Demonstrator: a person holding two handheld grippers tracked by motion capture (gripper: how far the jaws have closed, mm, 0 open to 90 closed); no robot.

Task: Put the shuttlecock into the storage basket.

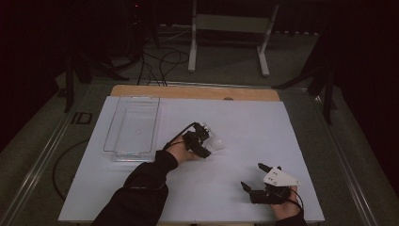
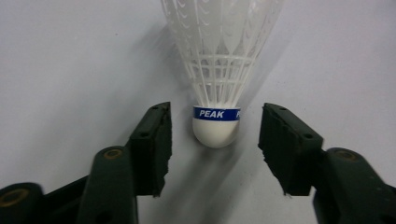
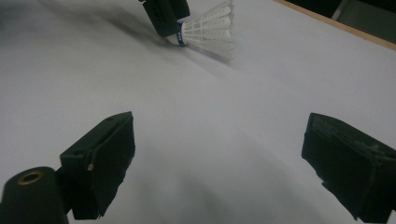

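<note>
While the left gripper [image 2: 215, 144] is standing with its two black jaws partly open on either side of the white plastic shuttlecock [image 2: 219, 70], neither pad is touching it yet: a gap is showing on each side of the rounded white cork, which carries a blue band lettered PEAK. The shuttlecock is lying on its side on the white table sheet [image 1: 244, 127] near the middle, its skirt pointing away from the left hand [image 1: 179, 151]. The clear plastic tray [image 1: 134, 125] is sitting well apart at the far left of the sheet.

The right gripper [image 3: 219, 158] is resting near the front right corner of the sheet, its jaws standing wide open and holding nothing.

The main risk seems to be the cork itself. It is round and smooth, and if the pads are closing off centre or too near its tip, it is likely to squirt forward out of the grip. A light shuttlecock may also roll or pivot on its skirt if one pad is meeting it before the other. Closing higher, on the thin ribbed skirt, could crush it.

From above, the hand and gripper are covering the cork, so contact is hard to judge there. The skirt's far end is cut off in the left gripper view, and the tray's contents are hard to make out.
</note>
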